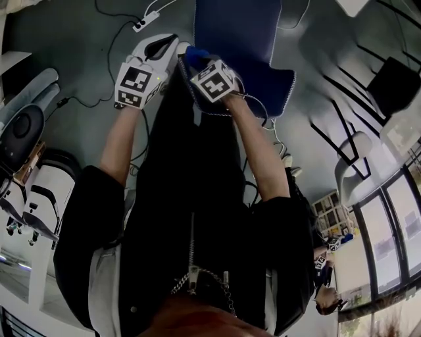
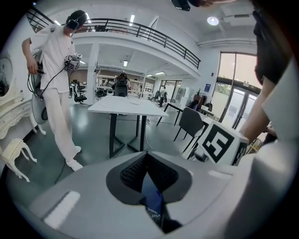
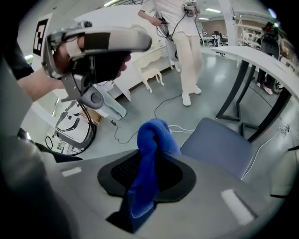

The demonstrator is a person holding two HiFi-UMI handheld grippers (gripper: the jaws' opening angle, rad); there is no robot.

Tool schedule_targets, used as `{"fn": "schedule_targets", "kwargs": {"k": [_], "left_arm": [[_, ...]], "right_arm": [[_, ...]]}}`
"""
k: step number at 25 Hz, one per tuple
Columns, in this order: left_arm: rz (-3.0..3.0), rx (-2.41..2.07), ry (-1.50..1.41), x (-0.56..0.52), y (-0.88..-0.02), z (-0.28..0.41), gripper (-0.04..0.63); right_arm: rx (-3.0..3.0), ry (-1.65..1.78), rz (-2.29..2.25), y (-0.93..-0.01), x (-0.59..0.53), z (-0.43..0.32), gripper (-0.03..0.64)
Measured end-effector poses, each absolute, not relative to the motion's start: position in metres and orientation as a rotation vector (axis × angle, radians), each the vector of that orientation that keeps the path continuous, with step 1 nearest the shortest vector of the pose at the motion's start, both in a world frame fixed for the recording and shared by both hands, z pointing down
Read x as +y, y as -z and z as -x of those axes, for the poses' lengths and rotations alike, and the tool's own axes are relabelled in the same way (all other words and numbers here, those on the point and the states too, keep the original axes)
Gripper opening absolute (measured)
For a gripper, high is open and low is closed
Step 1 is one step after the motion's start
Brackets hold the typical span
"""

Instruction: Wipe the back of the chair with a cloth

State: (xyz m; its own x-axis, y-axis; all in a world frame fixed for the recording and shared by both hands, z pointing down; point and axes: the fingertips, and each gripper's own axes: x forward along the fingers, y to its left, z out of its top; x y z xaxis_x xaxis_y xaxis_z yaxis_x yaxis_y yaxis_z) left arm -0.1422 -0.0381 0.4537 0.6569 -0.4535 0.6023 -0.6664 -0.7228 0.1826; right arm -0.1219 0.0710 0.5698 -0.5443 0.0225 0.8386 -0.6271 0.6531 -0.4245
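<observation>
The left claw point(image 2: 147, 163) was pressed together on a thin edge of the blue cloth point(image 3: 152, 140). That edge had small white stitches on it. The right claw point(image 3: 148, 163) was also pressed together, pinching a thick bunch of the same cloth. A soft lump of cloth stuck out past its tips, and more of it hung down below the jaws.

In the head view, both claws were held out in front of the person, close beside each other. The cloth was up in the air between them, and its dark lower part hung down with a dotted white edge. The chair point(image 1: 237, 26) stood on the grey floor point(image 1: 79, 39) just past the claws. The cloth hung in front of the chair, but I could not tell if it touched.

The right claw's marker cube point(image 2: 219, 142) showed just to the right in the left gripper view. A person in white clothes point(image 2: 56, 84) stood farther off on the floor. A white cable point(image 1: 148, 18) lay on the floor near the chair.
</observation>
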Motion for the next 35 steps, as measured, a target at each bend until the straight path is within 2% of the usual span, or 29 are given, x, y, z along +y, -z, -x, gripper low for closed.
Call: {"fn": "schedule_targets", "kwargs": {"k": [14,35], "left_arm": [[-2.498,-0.830,-0.760,-0.030,-0.456,0.133,0.011],[-2.541,-0.762,-0.782,-0.022,-0.451,0.093,0.011]], "right_arm": [[-1.790,-0.929,-0.294,-0.601,0.115,0.099,0.097],[-1.625,-0.976,-0.329,-0.610,0.134,-0.003,0.095]]}}
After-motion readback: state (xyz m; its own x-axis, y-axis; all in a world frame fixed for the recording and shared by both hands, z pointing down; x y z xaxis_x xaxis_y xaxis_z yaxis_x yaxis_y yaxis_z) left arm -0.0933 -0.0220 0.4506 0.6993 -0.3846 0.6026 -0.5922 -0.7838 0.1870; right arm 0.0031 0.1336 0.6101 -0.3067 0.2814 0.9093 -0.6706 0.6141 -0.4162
